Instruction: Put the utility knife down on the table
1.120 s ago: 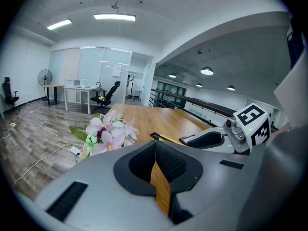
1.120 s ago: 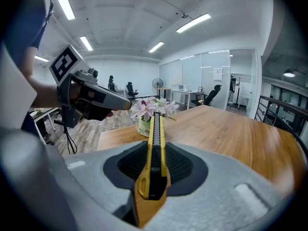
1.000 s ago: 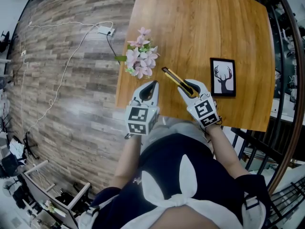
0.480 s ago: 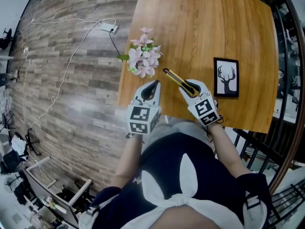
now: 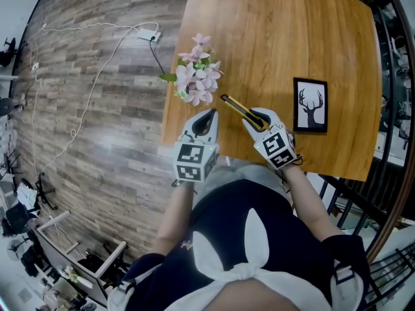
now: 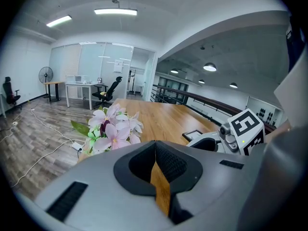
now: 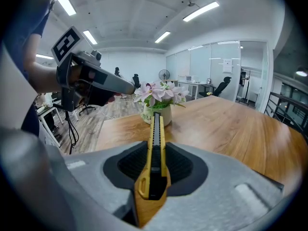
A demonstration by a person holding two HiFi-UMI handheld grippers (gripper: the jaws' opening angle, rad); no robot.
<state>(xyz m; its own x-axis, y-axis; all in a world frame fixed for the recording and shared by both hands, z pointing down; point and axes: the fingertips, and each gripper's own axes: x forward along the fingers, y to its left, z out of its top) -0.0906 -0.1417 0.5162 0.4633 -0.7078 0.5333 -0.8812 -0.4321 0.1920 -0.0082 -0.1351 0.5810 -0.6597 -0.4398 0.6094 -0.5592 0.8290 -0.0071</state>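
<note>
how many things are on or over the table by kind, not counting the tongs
utility knife: 1
vase of pink flowers: 1
framed deer picture: 1
total: 3

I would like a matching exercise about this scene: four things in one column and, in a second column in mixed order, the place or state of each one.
Column 1
1. utility knife
2. flowers
3. picture frame
4. left gripper

Column 2
A. lies flat on the table, to the right of the right gripper in the head view
B. jaws together, nothing between them
C. clamped between the right gripper's jaws
D. stand near the table's left edge in the head view

Pairs: 1-C, 2-D, 3-A, 4-B
</note>
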